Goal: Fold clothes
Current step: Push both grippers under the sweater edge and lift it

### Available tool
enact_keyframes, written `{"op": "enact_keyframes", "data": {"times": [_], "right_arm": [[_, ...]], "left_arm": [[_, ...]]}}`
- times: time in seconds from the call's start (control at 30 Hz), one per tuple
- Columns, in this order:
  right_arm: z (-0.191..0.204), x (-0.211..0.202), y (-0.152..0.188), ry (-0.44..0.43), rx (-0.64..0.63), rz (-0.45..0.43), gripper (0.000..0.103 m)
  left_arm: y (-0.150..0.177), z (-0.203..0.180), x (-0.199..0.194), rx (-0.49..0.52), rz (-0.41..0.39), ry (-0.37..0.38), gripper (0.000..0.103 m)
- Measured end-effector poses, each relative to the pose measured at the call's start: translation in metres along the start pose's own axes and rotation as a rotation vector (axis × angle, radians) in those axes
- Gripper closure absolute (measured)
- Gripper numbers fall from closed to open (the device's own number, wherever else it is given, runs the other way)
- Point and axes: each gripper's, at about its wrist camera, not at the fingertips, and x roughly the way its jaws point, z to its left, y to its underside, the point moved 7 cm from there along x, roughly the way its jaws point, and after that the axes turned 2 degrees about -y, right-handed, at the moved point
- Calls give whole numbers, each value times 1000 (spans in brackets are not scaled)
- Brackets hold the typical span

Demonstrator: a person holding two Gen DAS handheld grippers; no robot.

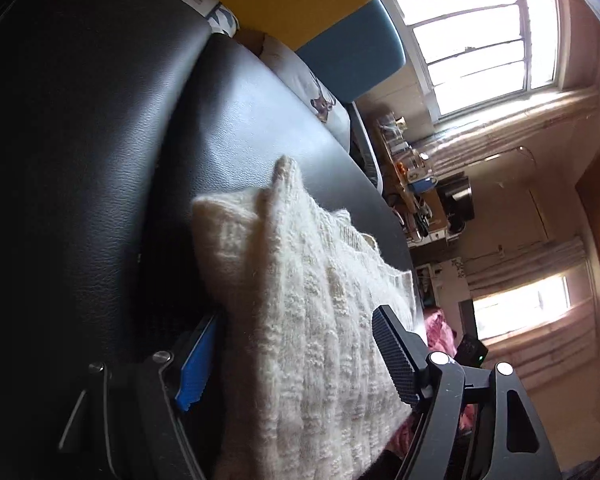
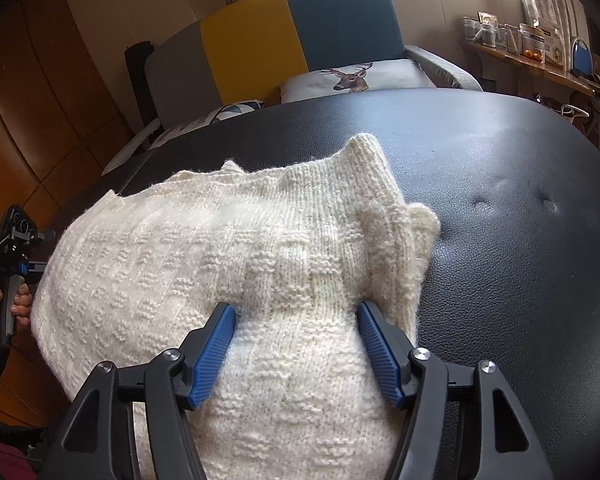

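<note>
Cream knit sweater (image 2: 236, 264) bunched on black leather surface (image 2: 520, 240). Right gripper (image 2: 296, 344) spread wide, fingers either side of a knit fold, not clamped. Left gripper (image 1: 292, 356) spread too, sweater edge between fingers. Hand (image 2: 18, 304) on left handle.

Open right claw (image 2: 296, 344) astride sweater (image 2: 236, 248)

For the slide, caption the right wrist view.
Right gripper open astride a cream knit sweater on a black leather surface.
</note>
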Motion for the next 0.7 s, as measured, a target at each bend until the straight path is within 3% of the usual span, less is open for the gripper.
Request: {"op": "enact_keyframes", "data": {"times": [0.17, 0.2, 0.23, 0.27, 0.33, 0.57, 0.7], "right_arm": [[-1, 0, 1, -7, 0, -7, 36], [-1, 0, 1, -10, 0, -8, 36], [-1, 0, 1, -13, 0, -8, 36], [-1, 0, 1, -16, 1, -8, 36], [0, 1, 0, -18, 1, -6, 35], [2, 1, 0, -16, -15, 36, 35], [3, 3, -2, -29, -46, 116, 34]], "left_arm": [[3, 0, 8, -57, 44, 95, 36], [3, 2, 6, -70, 41, 99, 41], [4, 4, 4, -82, 38, 103, 60], [4, 7, 2, -93, 29, 100, 67], [6, 10, 1, -80, 6, 65, 70], [3, -6, 2, -17, -64, 10, 74], [6, -7, 10, 81, -16, -72, 62]]}}
